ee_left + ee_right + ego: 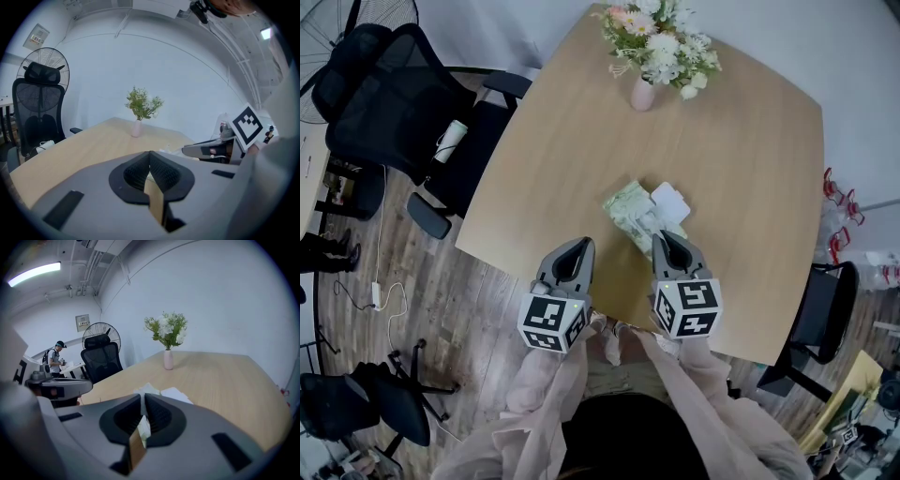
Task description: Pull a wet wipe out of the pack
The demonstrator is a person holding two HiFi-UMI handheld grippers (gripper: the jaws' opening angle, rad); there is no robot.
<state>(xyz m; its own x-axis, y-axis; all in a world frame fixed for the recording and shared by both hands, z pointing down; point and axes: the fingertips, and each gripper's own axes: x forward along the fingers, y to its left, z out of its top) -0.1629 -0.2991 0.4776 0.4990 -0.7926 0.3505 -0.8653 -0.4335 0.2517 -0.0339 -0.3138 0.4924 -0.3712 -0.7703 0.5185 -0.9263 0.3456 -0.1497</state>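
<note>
Grey moulded plastic forms both hand-held grippers. We read the left gripper [150, 155] as closed: its black ribbed pads [137, 172] meet at the tip and nothing sits between them. It hangs over the near part of the light wooden table with rounded corners [741, 141], just left of the pale green soft wet-wipe pack [628, 208] and apart from it. We read the right gripper [143, 397] as closed too, its pads drawn together to a narrow slit. A pale scrap [143, 427] shows in the slot behind them, and we cannot tell whether it is pinched or merely lies underneath. In the head view this gripper's tip stands over the near right end of the pack, which lies flat near the table's centre. A white flap or sheet [671, 200] lies at the pack's far right side, touching it. Farther back, near the far edge, stands a pink vase of white and pink flowers [643, 94]. A black mesh office chair [384, 103] stands off the table's left side on the dark wood-plank floor [478, 309].
</note>
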